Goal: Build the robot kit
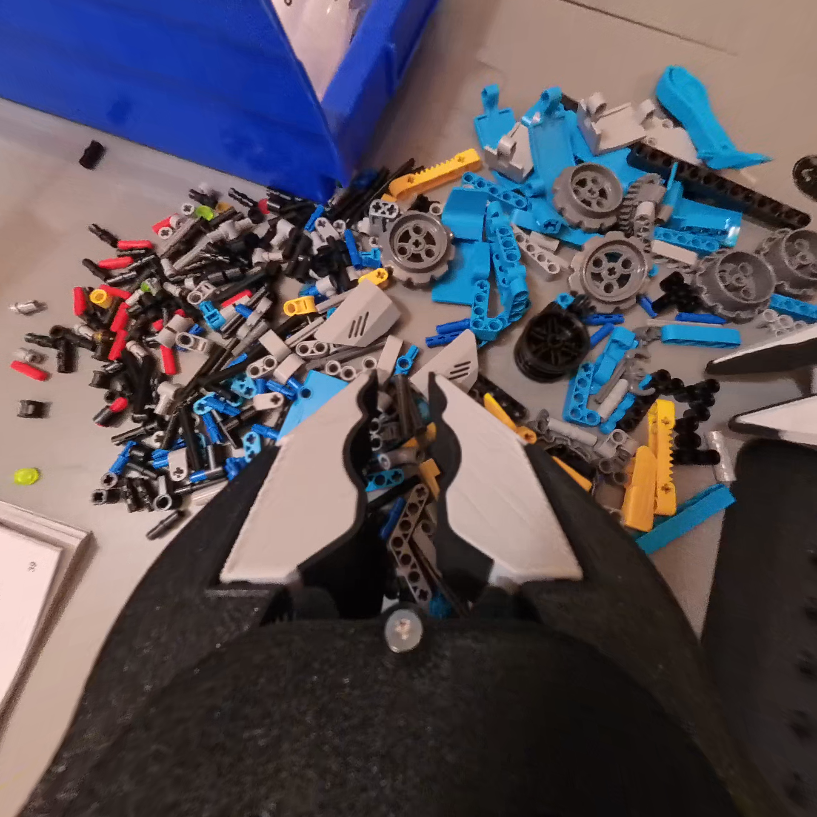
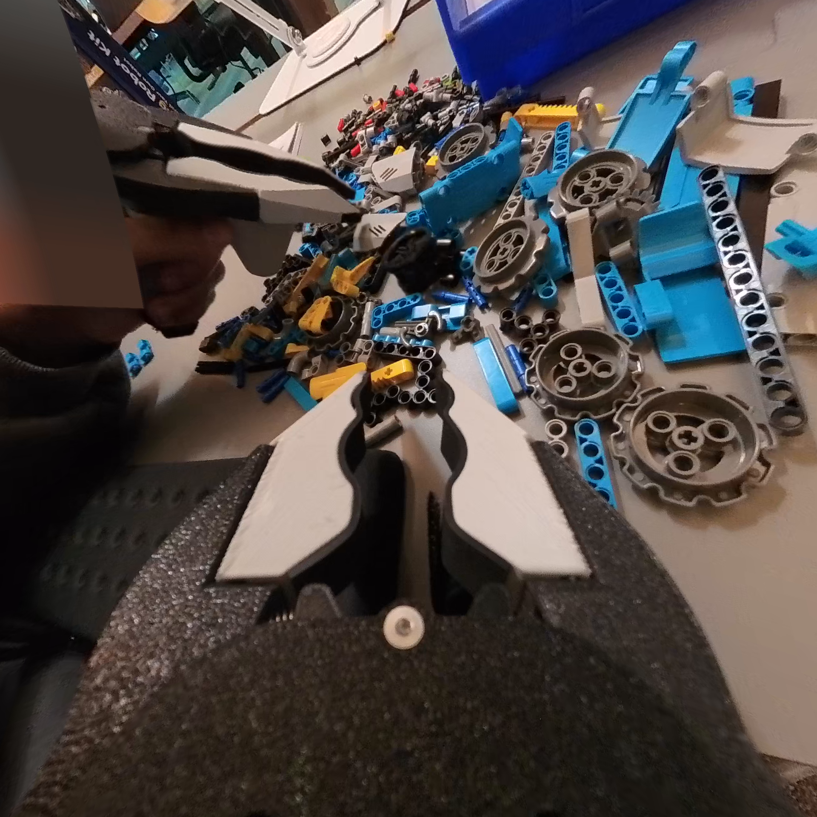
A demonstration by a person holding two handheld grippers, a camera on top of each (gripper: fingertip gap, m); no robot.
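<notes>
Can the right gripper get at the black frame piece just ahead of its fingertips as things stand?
Probably yes. The right gripper is open, low over the table, with the black frame piece right at its tips. A yellow piece crowds its left side, so it may get nudged.

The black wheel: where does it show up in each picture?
Left wrist view: the black wheel lies right of centre, below the grey wheels.
Right wrist view: the black wheel sits at centre, in the upper half.
Shared landmark: the blue bin, at the top.
</notes>
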